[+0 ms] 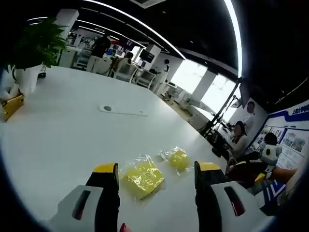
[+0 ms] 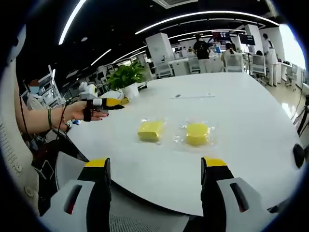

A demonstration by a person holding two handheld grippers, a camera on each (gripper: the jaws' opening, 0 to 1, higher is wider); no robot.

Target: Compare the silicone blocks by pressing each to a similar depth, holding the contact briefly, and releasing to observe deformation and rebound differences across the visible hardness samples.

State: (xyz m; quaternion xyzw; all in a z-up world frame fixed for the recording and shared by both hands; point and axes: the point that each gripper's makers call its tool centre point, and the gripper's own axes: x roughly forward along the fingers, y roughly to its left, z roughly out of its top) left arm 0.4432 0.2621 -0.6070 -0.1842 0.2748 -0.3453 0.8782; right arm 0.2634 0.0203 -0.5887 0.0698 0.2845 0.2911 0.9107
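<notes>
No pressing has yet begun; the step in hand is judged to be the approach to the first sample. In the left gripper view the left gripper (image 1: pixel 157 176) is held low over the white table (image 1: pixel 63 125) with its jaws spread wide and nothing between them; the square silicone block (image 1: pixel 143 177), wrapped in clear film, lies just ahead between the jaw tips, nearer the left jaw, and the round silicone block (image 1: pixel 178 158) sits a little farther on, toward the right jaw. In the right gripper view the right gripper (image 2: pixel 157 169) is held back off the table edge, jaws likewise wide and empty, with both blocks seen well ahead, side by side. The next move is judged to call for one jaw tip to be lowered squarely onto the square block. A potted plant (image 2: pixel 126 77) stands far beyond the jaws, and a flat white plate (image 1: pixel 120 110) lies well past the blocks. Nothing is seen between jaws and samples, though the crinkled film may slip under pressure.
</notes>
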